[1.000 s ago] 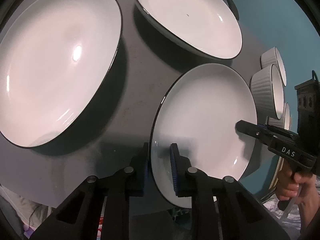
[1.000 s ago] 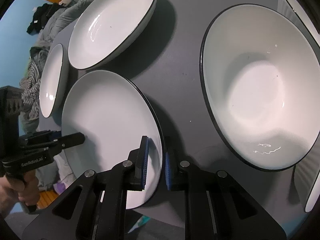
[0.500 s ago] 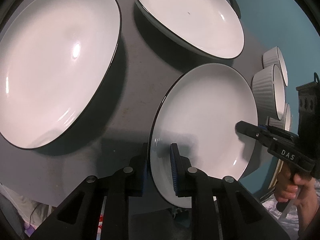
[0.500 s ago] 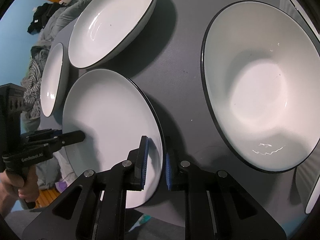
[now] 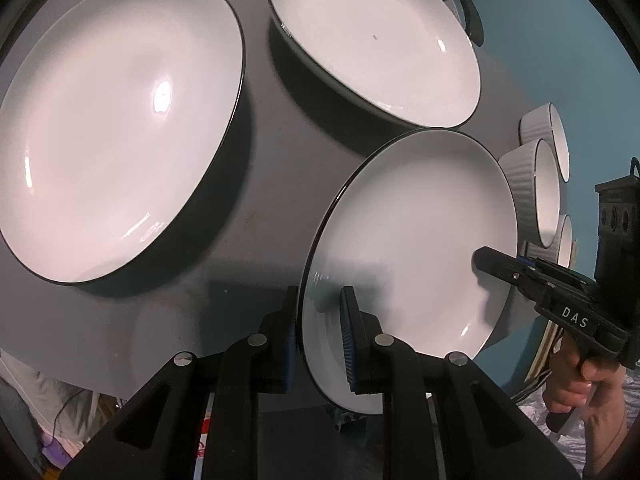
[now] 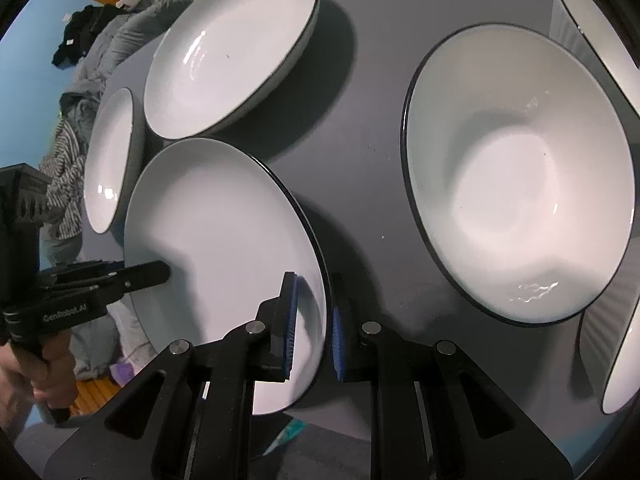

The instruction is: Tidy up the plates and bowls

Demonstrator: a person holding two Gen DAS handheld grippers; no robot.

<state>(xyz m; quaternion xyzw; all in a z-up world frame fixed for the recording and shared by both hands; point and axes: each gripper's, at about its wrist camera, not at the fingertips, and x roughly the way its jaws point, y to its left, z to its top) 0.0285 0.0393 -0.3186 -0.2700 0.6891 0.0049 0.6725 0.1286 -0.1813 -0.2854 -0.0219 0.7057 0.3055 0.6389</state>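
White plate (image 5: pixel 408 236) gripped at opposite rims: left hand-held gripper (image 5: pixel 318 332) and right hand-held gripper (image 6: pixel 312 328) each closed on edge. Plate held clear of grey surface (image 5: pixel 260 200), balanced for transfer, judged toward stacking.

Held over the near edge of the desk (image 5: pixel 256 184): a plate (image 5: pixel 408 248), gripped on opposite rims by the left claw (image 5: pixel 320 336) and the right claw (image 6: pixel 312 328), each with one finger above the rim and one below. To its left in the left view, a wide plate (image 5: pixel 116 128) on the desk; behind, a far plate (image 5: pixel 376 40). Off to the right, near the desk's edge, ribbed bowls (image 5: pixel 532 184) in a row. In the right view, to the right of the held plate, a deep bowl (image 6: pixel 520 176) on the desk; behind and left of the plate, clothes (image 6: pixel 104 52) in a heap.
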